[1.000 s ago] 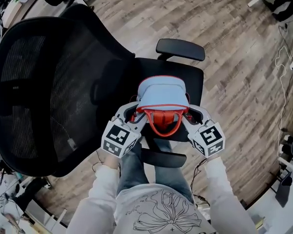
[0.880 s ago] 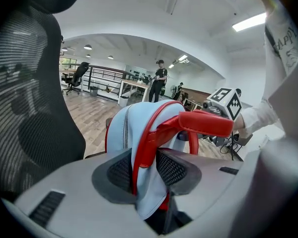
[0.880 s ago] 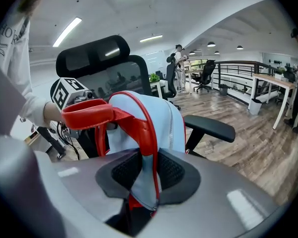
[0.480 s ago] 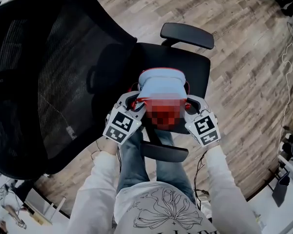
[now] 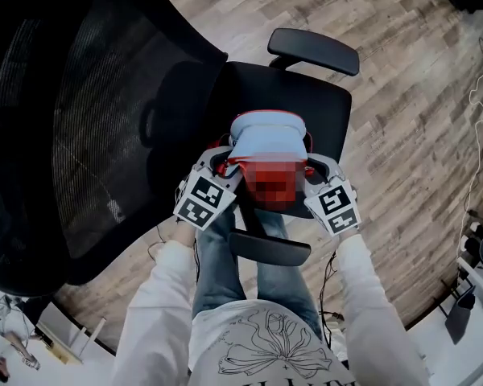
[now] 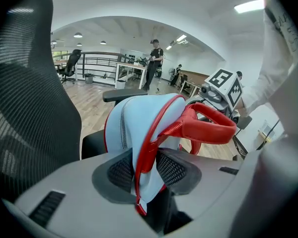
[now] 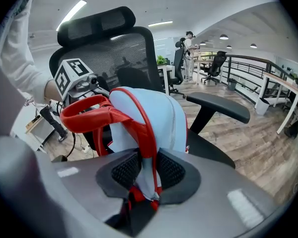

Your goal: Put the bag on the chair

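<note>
1. We reach both arms forward, left tool and right tool level.
2. Each tool clamps one side of the bag.
3. The bag is over the chair seat.

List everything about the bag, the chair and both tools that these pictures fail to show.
- Underside of the bag: whether it rests on the seat cannot be told. The bag itself covers it in the head view, the left tool and right tool bodies in theirs.
- The handles, head view: blurred by a mosaic patch.
- The chair base: hidden beneath the seat and backrest.
- The backrest, head view: cut off at the top and left edges.
</note>
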A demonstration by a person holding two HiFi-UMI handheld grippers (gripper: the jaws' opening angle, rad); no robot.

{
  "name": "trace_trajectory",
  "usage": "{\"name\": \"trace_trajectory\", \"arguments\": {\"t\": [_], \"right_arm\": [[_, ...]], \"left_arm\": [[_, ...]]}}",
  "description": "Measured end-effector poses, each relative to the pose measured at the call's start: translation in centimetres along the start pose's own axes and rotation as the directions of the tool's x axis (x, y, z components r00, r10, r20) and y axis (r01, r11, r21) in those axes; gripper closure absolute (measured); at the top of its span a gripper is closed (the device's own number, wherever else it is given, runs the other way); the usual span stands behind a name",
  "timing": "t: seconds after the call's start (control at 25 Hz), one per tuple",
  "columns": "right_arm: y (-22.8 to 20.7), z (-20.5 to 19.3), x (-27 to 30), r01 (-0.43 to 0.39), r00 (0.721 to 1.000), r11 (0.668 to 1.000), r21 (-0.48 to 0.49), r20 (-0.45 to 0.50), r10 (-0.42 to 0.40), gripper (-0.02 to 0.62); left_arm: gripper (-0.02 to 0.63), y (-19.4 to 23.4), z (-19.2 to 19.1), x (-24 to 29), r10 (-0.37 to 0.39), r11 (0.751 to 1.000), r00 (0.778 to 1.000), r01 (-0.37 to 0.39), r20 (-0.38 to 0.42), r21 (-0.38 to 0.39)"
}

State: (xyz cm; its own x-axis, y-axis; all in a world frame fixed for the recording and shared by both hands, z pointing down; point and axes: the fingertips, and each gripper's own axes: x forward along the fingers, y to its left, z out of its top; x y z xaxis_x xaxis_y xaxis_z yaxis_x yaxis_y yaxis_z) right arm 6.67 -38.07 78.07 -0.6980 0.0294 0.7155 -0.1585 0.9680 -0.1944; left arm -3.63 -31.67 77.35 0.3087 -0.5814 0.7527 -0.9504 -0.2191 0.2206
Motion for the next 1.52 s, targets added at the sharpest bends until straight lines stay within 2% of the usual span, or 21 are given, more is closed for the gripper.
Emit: {"name": "trace_trajectory", "arguments": {"t": [0.24,0.4,0.52,0.64,0.84,0.92,1.0,1.08,1.16,1.32,1.4,1.48,1.52], "right_arm": [[0.5,0.0,-0.2,-0.02,1.0,1.0,0.013,0.021,0.02,0.485],[0.2,-0.1,0.4,0.002,1.0,0.999,0.041,0.022,-0.003,0.468],[0.4,0.2,-0.7,0.017,0.999,0.999,0.051,0.028,-0.019,0.415],[0.8,0.9,-1.9,0.003,0.999,0.999,0.043,0.045,-0.005,0.376],[1.2,2.1,-4.4,0.034,0.999,0.999,0.023,0.037,-0.034,0.37],[1.2,3.2,-5.9,0.059,0.996,0.997,0.051,0.068,-0.063,0.37],[0.8,4.8,-7.5,0.09,0.988,0.992,0.085,0.115,-0.099,0.37],[0.5,6.8,-9.3,0.128,0.975,0.986,0.109,0.168,-0.146,0.37],[0.5,9.3,-11.3,0.169,0.955,0.977,0.13,0.222,-0.195,0.371],[1.3,14.7,-15.7,0.243,0.902,0.961,0.135,0.332,-0.275,0.373],[2.0,17.5,-18.3,0.277,0.858,0.949,0.148,0.407,-0.314,0.396],[3.0,19.9,-21.0,0.293,0.802,0.938,0.187,0.487,-0.347,0.46],[3.5,21.1,-22.3,0.293,0.774,0.933,0.208,0.521,-0.359,0.462]], "left_arm": [[0.476,0.0,-0.5,-0.2,0.01,1.0,1.0,-0.01,0.01,-0.018],[0.461,0.3,-0.9,0.2,0.011,0.999,1.0,-0.01,0.01,-0.053],[0.432,-0.5,-0.4,-0.7,0.006,0.998,1.0,-0.005,0.019,-0.067],[0.411,-1.1,0.0,-2.1,0.005,0.999,1.0,-0.004,0.028,-0.036],[0.41,-1.9,0.2,-5.0,0.023,1.0,0.999,-0.023,0.034,0.021],[0.41,-2.2,0.7,-6.5,0.024,1.0,0.998,-0.025,0.057,0.014],[0.41,-1.9,2.3,-8.4,0.037,0.999,0.992,-0.034,0.121,-0.024],[0.411,-1.4,4.5,-10.5,0.061,0.997,0.978,-0.05,0.2,-0.06],[0.411,-1.3,7.2,-12.8,0.082,0.996,0.958,-0.066,0.276,-0.066],[0.411,-2.6,13.9,-18.0,0.099,0.995,0.896,-0.096,0.434,-0.028],[0.411,-3.8,17.0,-20.7,0.098,0.994,0.854,-0.109,0.511,-0.009],[0.421,-4.8,19.3,-23.6,0.107,0.991,0.812,-0.135,0.574,0.007],[0.443,-5.2,20.3,-25.1,0.116,0.988,0.791,-0.153,0.601,0.01]]}}
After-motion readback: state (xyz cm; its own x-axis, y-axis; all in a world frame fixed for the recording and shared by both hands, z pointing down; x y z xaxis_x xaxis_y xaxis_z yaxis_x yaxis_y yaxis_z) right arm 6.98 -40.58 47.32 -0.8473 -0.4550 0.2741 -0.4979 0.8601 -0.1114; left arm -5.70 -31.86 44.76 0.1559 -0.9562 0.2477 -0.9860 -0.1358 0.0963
